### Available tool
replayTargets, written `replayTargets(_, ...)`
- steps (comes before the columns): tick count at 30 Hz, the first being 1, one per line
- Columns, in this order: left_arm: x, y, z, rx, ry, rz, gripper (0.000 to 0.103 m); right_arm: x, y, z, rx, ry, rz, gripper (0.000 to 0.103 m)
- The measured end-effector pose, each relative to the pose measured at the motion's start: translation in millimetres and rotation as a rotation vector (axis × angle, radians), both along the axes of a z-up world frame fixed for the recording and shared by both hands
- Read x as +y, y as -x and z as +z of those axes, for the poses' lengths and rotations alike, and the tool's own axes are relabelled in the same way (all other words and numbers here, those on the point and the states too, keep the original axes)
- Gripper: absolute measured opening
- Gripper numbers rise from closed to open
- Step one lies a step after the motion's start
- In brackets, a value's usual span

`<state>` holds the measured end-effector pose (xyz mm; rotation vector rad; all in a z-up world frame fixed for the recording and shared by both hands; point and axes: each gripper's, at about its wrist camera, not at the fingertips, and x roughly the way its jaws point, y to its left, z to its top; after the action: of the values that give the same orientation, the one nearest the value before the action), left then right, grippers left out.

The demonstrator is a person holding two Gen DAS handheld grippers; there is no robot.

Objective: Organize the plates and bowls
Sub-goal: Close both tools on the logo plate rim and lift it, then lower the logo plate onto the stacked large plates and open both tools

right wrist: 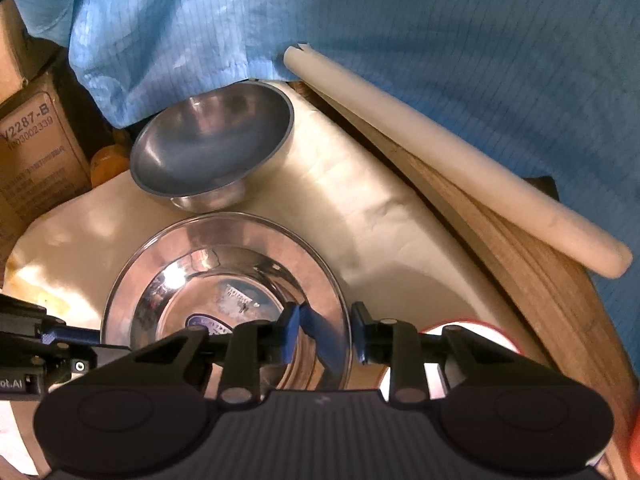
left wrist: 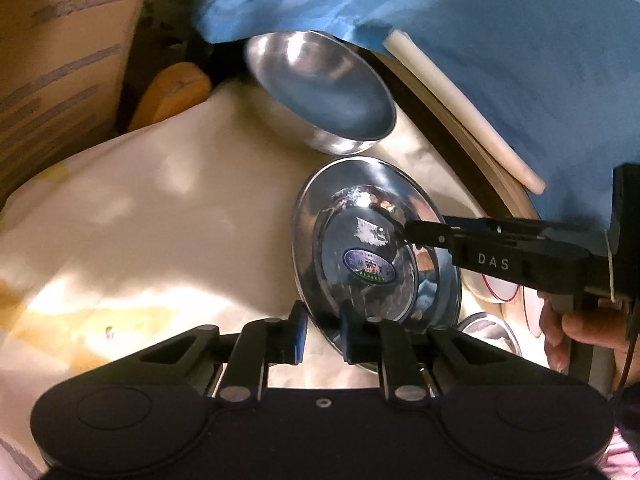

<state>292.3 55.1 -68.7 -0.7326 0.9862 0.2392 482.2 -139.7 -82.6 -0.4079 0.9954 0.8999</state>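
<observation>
My left gripper (left wrist: pixel 323 334) straddles the steel plate's (left wrist: pixel 372 240) rim at its 6 o'clock, fingers apart, not clamped. My right gripper (right wrist: pixel 323 330) brackets the rim at 3 o'clock, also apart, probably to share the lift. The steel bowl (right wrist: pixel 212 148) sits at 12 o'clock, tilted under the blue cloth (right wrist: pixel 360 20), crowding that side of the worktop (right wrist: pixel 360 216).

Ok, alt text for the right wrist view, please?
The right gripper, fingers apart, straddles the rim of a shiny steel plate on a cream cloth. A steel bowl sits beyond it, below blue fabric.
</observation>
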Motion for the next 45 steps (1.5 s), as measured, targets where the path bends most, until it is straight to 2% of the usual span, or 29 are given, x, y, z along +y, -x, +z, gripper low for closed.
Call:
replayTargets(7, 9.8, 14.6, 1.7, 0.023, 0.048, 0.068, 0.014, 4.4, 11.0, -2.6, 0.045, -0.014, -0.017, 0.03)
replayTargets(17, 3.3, 43.2, 16.9, 0.068, -0.034, 0.091, 0.014, 6.1, 47.3, 3.2, 0.056, -0.052, 0.023, 0.029)
replayTargets(28, -2.2, 70.6, 42.4, 0.064, -0.088, 0.137, 0.014, -7.1, 82.8, 31.4, 0.009, -0.117, 0.033, 0.027)
replayTargets(35, -24.8, 56.4, 55.6, 0.045, -0.115, 0.054, 0.015, -43.5, 91.2, 49.8, -0.028, -0.126, -0.036, 0.026)
replayTargets(45, -86.4, 10.4, 58.4, 0.019, -0.136, -0.163, 0.015, -124.6, 96.1, 68.0, -0.041, -0.093, -0.236, 0.025)
